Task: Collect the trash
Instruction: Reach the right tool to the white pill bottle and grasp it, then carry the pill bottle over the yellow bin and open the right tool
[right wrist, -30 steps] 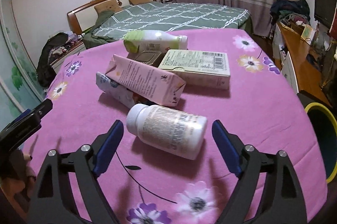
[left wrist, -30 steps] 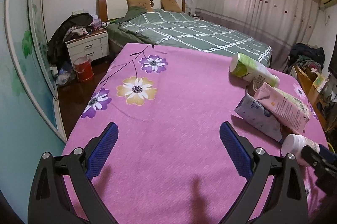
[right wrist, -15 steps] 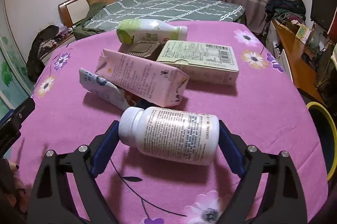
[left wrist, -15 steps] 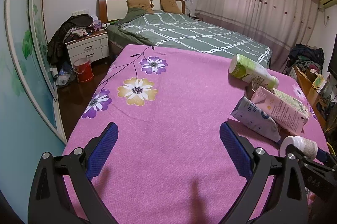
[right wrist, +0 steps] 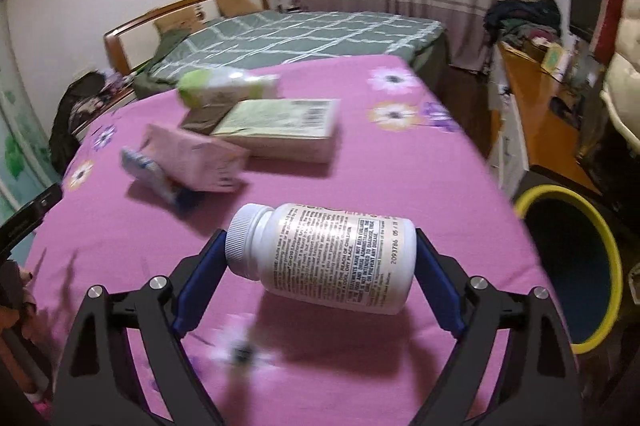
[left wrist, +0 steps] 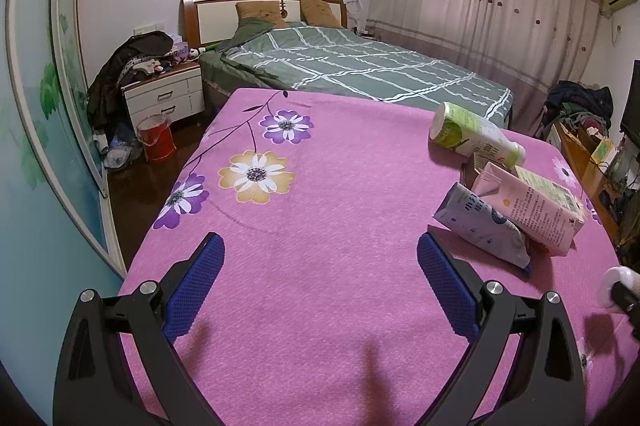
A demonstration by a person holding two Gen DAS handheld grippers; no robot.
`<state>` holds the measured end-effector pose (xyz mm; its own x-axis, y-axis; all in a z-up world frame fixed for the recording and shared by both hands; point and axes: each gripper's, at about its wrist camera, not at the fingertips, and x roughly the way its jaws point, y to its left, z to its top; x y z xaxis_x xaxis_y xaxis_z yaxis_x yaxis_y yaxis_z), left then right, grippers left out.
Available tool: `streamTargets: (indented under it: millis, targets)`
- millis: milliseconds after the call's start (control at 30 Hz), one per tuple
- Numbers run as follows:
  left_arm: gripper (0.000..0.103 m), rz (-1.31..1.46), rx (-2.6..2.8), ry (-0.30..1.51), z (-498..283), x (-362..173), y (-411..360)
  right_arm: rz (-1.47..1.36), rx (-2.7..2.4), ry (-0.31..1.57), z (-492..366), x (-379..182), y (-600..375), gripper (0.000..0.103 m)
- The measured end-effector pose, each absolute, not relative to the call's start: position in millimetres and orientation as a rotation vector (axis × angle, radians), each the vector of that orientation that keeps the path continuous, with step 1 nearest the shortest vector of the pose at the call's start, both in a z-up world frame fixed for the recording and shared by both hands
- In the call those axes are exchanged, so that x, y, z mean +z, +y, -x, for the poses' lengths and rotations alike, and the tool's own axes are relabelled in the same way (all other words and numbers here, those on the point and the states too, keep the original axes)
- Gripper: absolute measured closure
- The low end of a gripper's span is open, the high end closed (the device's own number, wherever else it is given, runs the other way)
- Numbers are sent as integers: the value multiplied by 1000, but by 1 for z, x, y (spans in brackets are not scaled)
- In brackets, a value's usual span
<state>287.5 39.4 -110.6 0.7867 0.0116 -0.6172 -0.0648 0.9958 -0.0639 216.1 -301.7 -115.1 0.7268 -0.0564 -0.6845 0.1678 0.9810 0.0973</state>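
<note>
The right tongs (right wrist: 320,262) are clamped end to end on a white pill bottle (right wrist: 324,258) — cap against the left pad, base against the right — held clear above the pink flowered worktop (right wrist: 400,161), near its right edge. Just past that edge stands a yellow-rimmed bin (right wrist: 568,262). The left tongs (left wrist: 320,286) stand wide apart over bare cloth. Toward the worktop's far right corner lie a pink carton (left wrist: 532,209), a blue pouch (left wrist: 480,230) and a green bottle (left wrist: 472,135).
</note>
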Motion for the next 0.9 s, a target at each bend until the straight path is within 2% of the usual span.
streamTargets:
  millis: [233, 533, 767, 900]
  targets:
    - [7, 69, 34, 661, -287, -110, 37, -221, -323, 726, -188, -115, -396, 19]
    - [7, 52, 34, 652, -286, -109, 34, -354, -537, 798, -166, -139, -505, 18]
    - [7, 55, 6, 662, -285, -110, 28, -349, -553, 769, -169, -130, -510, 16]
    - [7, 25, -39, 685, -283, -110, 2, -275, -434, 742, -218, -112, -470, 16]
